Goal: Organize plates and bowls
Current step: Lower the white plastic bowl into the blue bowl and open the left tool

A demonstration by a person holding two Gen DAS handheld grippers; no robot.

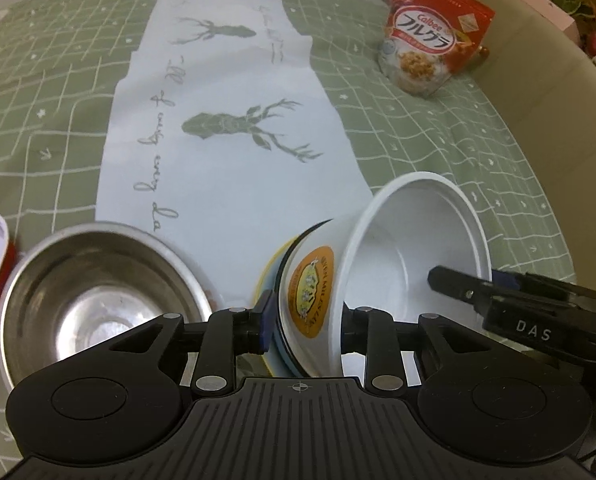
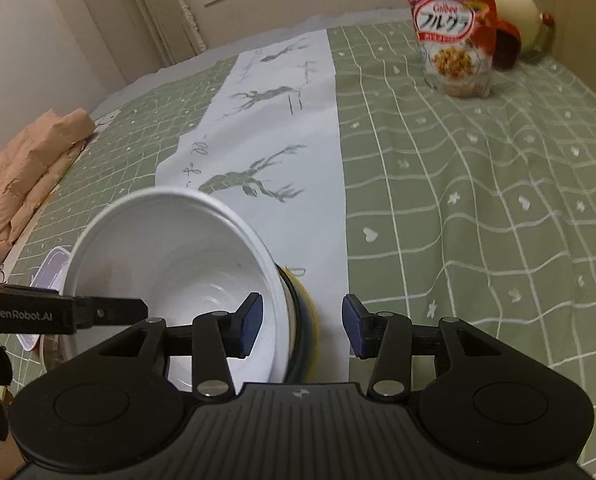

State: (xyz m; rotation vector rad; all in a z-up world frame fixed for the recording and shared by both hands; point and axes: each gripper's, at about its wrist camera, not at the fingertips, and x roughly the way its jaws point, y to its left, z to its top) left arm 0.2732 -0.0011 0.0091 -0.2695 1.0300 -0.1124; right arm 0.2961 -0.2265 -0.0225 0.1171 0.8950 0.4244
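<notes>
- The left gripper (image 1: 304,322) has its fingers clamped on a tilted stack of bowls; the top one, a white paper bowl (image 1: 414,248) with an orange label, opens to the right.
- The right gripper (image 2: 302,322) has its fingers spread wide, one finger (image 2: 250,320) inside the white paper bowl.
- A steel bowl (image 1: 98,300) sits left of the stack on the bench (image 1: 478,140).
- A cereal bag (image 1: 434,32) stands far back.

**Table, green checked cloth**

Table (image 1: 438,128) under a green grid cloth. White runner (image 1: 226,120) with deer prints down the frame's middle. Cereal bag (image 1: 434,32) upright, upper right. Steel bowl (image 1: 98,300) lower left. Tan jacket (image 2: 26,168) at the left edge of the right view.
</notes>
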